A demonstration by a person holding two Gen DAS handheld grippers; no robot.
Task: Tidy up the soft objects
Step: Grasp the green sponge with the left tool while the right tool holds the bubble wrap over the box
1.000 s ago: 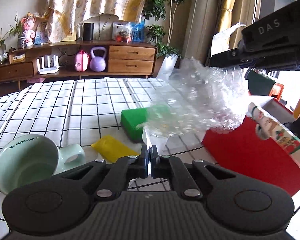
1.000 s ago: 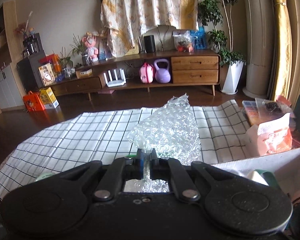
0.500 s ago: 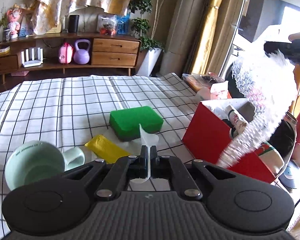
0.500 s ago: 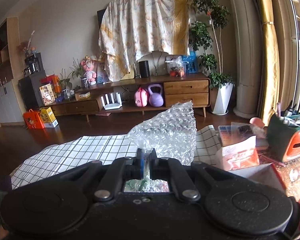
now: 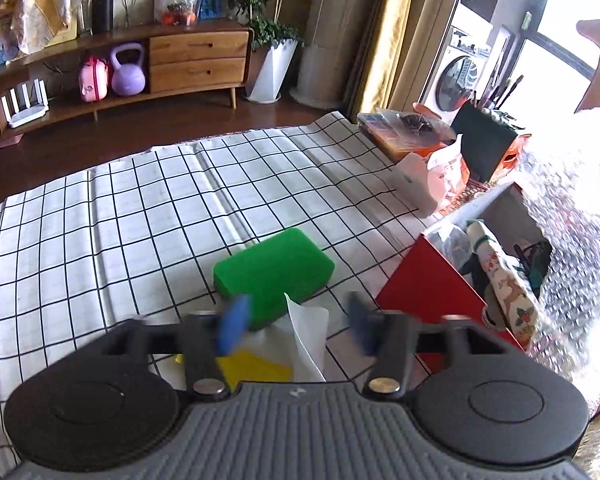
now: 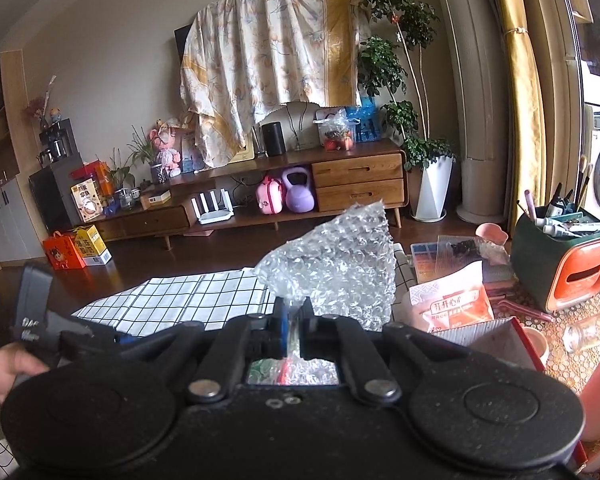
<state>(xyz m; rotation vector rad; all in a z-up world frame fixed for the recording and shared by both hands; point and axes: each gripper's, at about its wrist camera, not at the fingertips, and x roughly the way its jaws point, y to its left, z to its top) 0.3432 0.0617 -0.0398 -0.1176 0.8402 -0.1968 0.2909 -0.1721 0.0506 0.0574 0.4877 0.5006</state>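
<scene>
My left gripper is open, its blue pads blurred and spread apart, above a white plastic sheet and a yellow pouch. A green sponge lies on the checked cloth just beyond it. My right gripper is shut on a sheet of bubble wrap, which stands up past its fingers. The bubble wrap also shows in the left wrist view, hanging over the red box at the right.
The red box holds a rolled printed cloth and other items. Beyond it stand a white-orange packet, a green-orange pen holder and a clear tray. A pink cup and a glass are at right.
My left gripper has opened and let go of the white plastic sheet. My right gripper has carried the bubble wrap further right, over the red box.
</scene>
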